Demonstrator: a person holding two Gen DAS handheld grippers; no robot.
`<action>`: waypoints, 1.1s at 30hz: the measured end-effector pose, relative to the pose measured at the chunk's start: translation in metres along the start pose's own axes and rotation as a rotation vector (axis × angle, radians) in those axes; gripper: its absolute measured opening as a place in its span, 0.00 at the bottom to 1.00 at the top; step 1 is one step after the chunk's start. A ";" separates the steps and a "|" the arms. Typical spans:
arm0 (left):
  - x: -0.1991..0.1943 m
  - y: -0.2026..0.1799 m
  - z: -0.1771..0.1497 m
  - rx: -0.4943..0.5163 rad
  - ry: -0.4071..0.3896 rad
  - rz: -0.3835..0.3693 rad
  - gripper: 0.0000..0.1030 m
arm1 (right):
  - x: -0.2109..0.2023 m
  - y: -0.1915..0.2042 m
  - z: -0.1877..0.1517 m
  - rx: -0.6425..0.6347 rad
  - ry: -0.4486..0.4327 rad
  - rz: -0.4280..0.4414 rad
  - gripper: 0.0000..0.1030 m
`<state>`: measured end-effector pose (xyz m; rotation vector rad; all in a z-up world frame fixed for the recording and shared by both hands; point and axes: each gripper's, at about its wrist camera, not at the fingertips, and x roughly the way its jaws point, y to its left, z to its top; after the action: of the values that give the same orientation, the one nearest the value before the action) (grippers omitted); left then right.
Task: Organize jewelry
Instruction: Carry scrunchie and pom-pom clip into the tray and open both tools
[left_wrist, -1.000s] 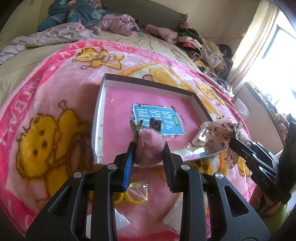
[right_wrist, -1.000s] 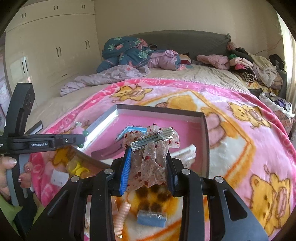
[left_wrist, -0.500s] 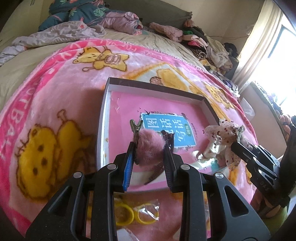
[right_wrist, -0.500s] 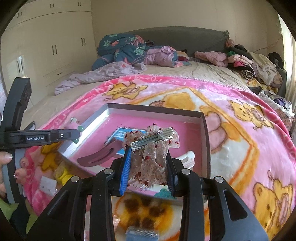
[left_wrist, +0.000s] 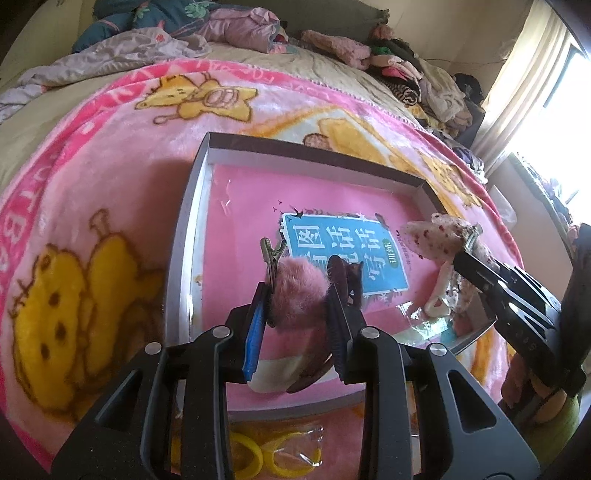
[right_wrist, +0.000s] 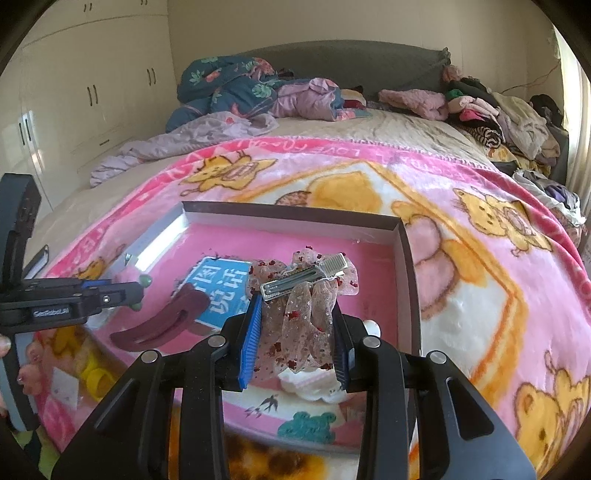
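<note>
A shallow pink-lined box (left_wrist: 184, 236) (right_wrist: 404, 266) lies on the pink cartoon blanket. My left gripper (left_wrist: 298, 295) is shut on a fluffy pink pom-pom hair clip (left_wrist: 297, 295), its metal clip sticking up, above the box's near left part. My right gripper (right_wrist: 295, 332) is shut on a sheer bow hair clip with red dots (right_wrist: 306, 291), hanging over the box's near right part; that bow (left_wrist: 436, 236) also shows in the left wrist view. A dark maroon hair clip (right_wrist: 162, 321) and a white clip (right_wrist: 317, 384) lie inside the box.
Yellow rings in a clear bag (left_wrist: 273, 454) lie on the blanket in front of the box. A blue label (left_wrist: 343, 254) covers the box floor's middle. Piles of clothes (right_wrist: 491, 114) and bedding (right_wrist: 236, 85) crowd the bed's far end. Wardrobes (right_wrist: 88, 92) stand at left.
Both grippers have moved forward and lower over the box, each keeping its clip. The box looms larger and the yellow rings have slid toward the bottom edge.
</note>
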<state>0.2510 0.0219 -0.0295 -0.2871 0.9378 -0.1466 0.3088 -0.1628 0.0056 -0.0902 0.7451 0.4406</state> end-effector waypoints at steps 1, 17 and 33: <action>0.001 0.000 -0.001 0.000 0.000 0.001 0.21 | 0.004 -0.001 0.001 0.001 0.005 0.000 0.31; -0.017 0.005 -0.010 -0.005 -0.039 -0.015 0.45 | 0.031 0.006 -0.006 0.020 0.087 0.029 0.48; -0.045 0.004 -0.024 -0.021 -0.081 -0.022 0.73 | -0.020 0.011 -0.017 0.041 0.022 0.040 0.79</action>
<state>0.2049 0.0328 -0.0092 -0.3209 0.8562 -0.1443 0.2803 -0.1640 0.0079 -0.0414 0.7785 0.4629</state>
